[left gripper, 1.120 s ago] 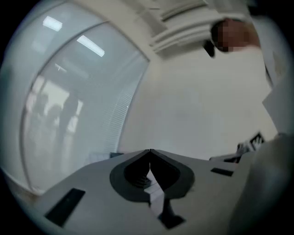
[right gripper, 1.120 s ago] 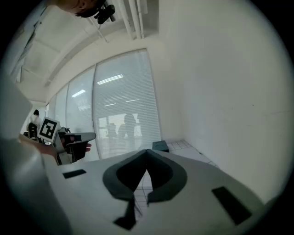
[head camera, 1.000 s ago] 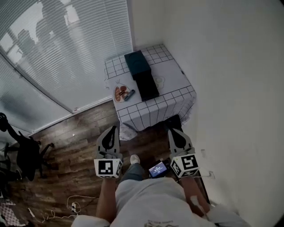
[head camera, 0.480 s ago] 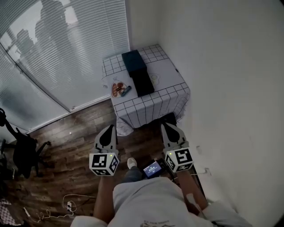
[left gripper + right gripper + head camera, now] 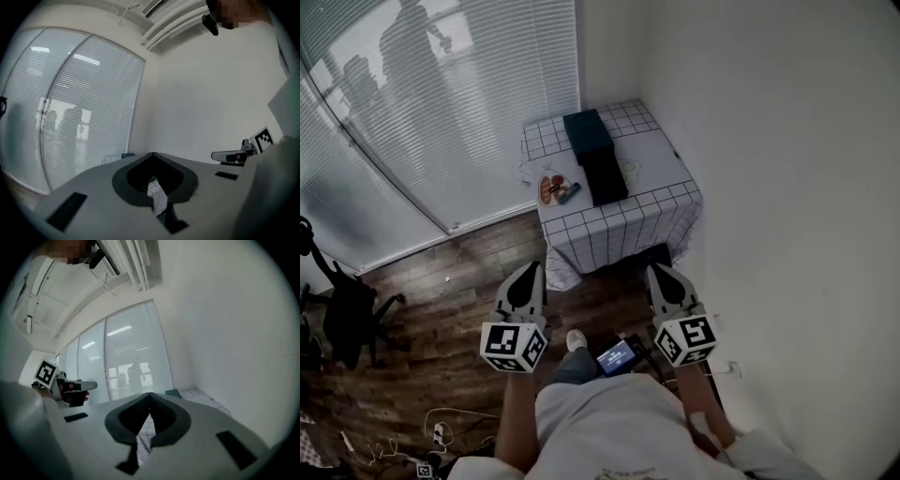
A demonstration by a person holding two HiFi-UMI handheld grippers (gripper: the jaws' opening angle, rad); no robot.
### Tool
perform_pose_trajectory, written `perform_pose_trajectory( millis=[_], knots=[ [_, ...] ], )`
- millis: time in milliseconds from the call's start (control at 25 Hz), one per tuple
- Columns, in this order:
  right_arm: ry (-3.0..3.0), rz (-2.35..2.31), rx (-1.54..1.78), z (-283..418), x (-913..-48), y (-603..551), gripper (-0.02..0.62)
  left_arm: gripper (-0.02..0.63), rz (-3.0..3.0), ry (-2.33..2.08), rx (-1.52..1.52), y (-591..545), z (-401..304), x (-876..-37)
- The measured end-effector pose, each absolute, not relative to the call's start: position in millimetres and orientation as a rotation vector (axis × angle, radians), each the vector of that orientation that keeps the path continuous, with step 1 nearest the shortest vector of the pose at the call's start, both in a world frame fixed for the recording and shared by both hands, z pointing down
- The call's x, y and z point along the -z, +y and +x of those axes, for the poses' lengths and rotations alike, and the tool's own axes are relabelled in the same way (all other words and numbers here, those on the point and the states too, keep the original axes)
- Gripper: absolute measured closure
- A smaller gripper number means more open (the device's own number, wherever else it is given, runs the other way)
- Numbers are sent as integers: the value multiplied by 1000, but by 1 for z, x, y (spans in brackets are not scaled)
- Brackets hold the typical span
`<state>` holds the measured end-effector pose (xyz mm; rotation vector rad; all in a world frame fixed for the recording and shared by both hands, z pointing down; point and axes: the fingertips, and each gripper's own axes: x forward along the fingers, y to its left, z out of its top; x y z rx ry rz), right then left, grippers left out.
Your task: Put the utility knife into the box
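Observation:
A small table with a grid-patterned cloth (image 5: 661,202) stands in the room's corner, well ahead of me. On it lie a dark teal box (image 5: 588,134) and a black box part (image 5: 606,176) end to end. Left of them is a white patch with an orange-red item (image 5: 550,190) and a small blue item (image 5: 572,194); which is the utility knife is too small to tell. My left gripper (image 5: 529,269) (image 5: 152,154) and right gripper (image 5: 662,271) (image 5: 150,394) are both shut and empty. They hang side by side over the wooden floor, short of the table.
A black office chair (image 5: 345,319) stands at the left, and cables (image 5: 441,433) lie on the floor by my feet. A small lit screen (image 5: 615,357) sits between the grippers. Window blinds (image 5: 441,103) run behind the table, and a white wall (image 5: 769,187) closes the right side.
Both grippers have stayed shut and drifted only slightly, the left one a little to the left. Nothing on the table has moved.

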<state>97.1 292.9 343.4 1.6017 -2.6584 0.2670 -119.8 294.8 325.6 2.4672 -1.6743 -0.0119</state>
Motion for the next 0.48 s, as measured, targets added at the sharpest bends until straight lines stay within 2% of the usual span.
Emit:
perform_pose_trajectory(
  millis=[160,480],
  knots=[
    [-2552,1596,-163,101,-350,281,589,598,2464,-1661,-38,283,-119,-330],
    [-2544,1735,-188,111,-343,237,589,598,2470,-1637,-33,235,-121,-339]
  ],
)
